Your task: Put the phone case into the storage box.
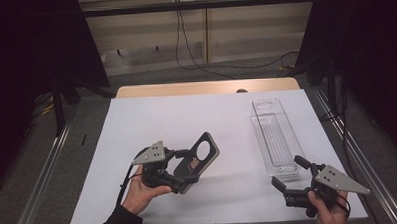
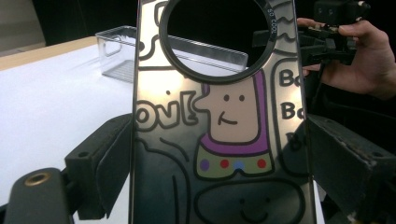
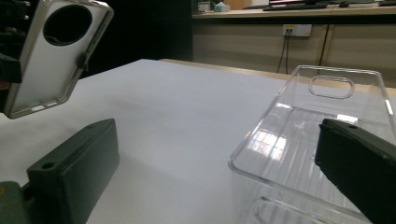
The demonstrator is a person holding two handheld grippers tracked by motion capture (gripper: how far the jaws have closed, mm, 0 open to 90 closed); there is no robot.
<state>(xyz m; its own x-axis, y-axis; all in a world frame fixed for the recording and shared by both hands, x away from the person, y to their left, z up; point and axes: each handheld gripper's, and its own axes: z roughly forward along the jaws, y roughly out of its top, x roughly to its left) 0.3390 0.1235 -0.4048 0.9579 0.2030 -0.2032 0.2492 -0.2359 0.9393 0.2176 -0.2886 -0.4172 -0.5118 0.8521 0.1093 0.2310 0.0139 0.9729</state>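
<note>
A phone case (image 1: 198,159) with a round camera hole hangs tilted above the white sheet, and my left gripper (image 1: 186,167) is shut on its long edges. Up close, the case (image 2: 219,140) carries a glossy cartoon print and stands upright between the two black jaws. From the right gripper view its pale inner side (image 3: 46,65) shows at the upper left. My right gripper (image 1: 288,172) stands open at the near end of a clear plastic tray (image 1: 273,134). The tray's near corner (image 3: 317,121) lies just ahead of the wide-apart jaws, with nothing held.
A white sheet (image 1: 186,117) covers the table, with a strip of wood (image 1: 205,87) showing at the far edge. Metal rails (image 1: 43,167) run along both sides. Dark curtains stand at left and right, and cables (image 1: 195,62) lie on the floor behind.
</note>
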